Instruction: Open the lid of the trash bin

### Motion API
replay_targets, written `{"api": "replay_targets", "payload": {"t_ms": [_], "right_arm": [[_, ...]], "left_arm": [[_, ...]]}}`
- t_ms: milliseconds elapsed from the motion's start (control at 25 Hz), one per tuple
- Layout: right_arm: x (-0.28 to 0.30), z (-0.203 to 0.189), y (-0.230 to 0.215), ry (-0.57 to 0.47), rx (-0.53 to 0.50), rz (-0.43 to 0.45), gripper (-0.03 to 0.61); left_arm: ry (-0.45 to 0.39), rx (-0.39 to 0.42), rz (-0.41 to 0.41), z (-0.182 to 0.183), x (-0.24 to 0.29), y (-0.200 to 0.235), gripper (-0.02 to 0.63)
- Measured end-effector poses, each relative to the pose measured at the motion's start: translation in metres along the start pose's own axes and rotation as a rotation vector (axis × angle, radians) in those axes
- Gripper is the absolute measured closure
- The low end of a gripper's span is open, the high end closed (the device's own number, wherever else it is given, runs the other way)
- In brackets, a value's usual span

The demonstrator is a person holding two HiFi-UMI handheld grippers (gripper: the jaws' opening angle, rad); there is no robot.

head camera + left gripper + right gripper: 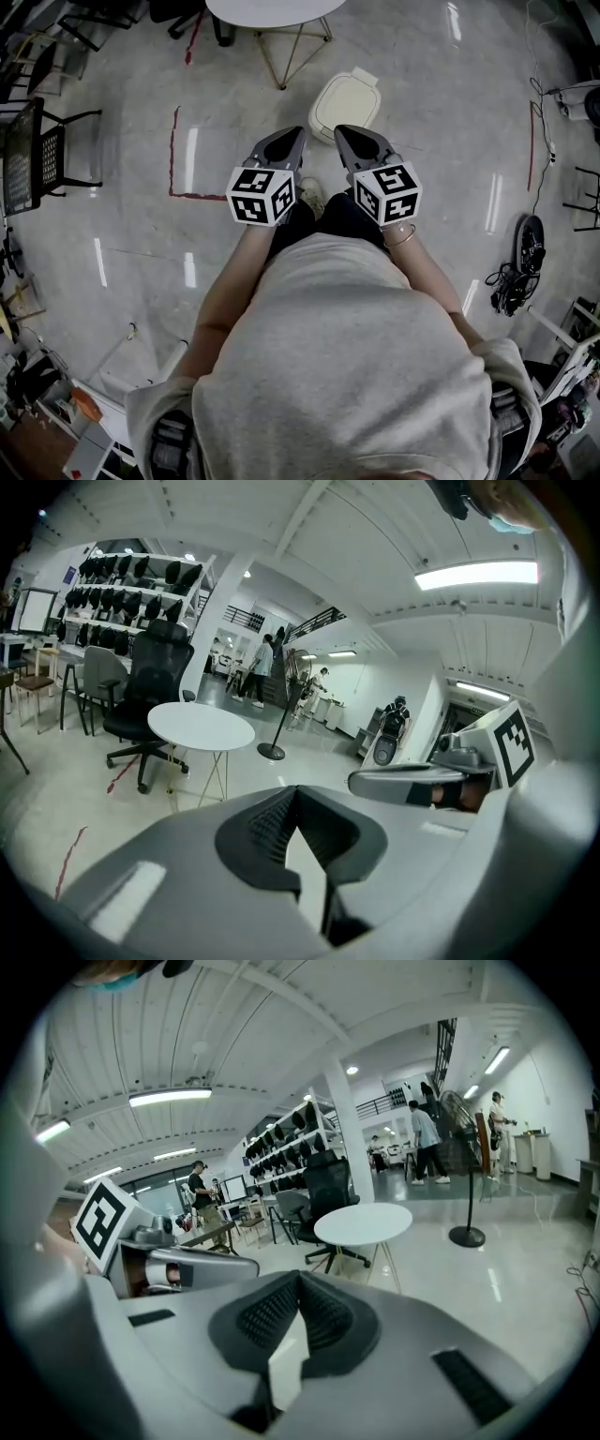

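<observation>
The trash bin (345,103) is cream-white with its lid down and stands on the floor just ahead of me. My left gripper (297,132) and right gripper (340,130) are held side by side at chest height, short of the bin and above it. Neither touches it. In the left gripper view the left gripper (295,793) has its pads met, nothing between them, and the right gripper (405,782) shows alongside. The right gripper (300,1279) is likewise shut and empty in its own view. Both gripper views point across the room, so the bin is out of them.
A round white table (272,11) on thin legs stands beyond the bin, with a black office chair (150,696) behind it. Red tape lines (173,159) mark the floor at left. A black mesh chair (37,155) is far left, and cables (516,272) lie at right.
</observation>
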State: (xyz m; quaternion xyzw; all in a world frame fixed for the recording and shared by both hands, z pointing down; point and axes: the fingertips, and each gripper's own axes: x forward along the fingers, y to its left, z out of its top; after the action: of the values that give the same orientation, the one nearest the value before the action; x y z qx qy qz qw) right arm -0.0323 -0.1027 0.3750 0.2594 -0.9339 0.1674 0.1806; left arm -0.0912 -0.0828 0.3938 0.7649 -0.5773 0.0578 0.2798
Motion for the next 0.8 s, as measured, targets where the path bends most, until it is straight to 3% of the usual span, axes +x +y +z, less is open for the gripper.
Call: {"api": "replay_targets", "payload": {"t_ms": [240,720,800], "right_arm": [[0.005,-0.005,-0.012,0.005,0.041,-0.010,0.571],[0.015,-0.022,-0.036,0.059,0.113,-0.114,0.571],[0.019,-0.024,-0.036,0.070,0.115,-0.121,0.571]], "left_arm": [[0.022,0.007,-0.022,0.006,0.019,-0.003,0.604],[0.119,-0.025,-0.095,-0.015,0.040,0.003,0.604],[0.136,-0.002,-0.107,-0.019,0.043,0.006,0.604]]}}
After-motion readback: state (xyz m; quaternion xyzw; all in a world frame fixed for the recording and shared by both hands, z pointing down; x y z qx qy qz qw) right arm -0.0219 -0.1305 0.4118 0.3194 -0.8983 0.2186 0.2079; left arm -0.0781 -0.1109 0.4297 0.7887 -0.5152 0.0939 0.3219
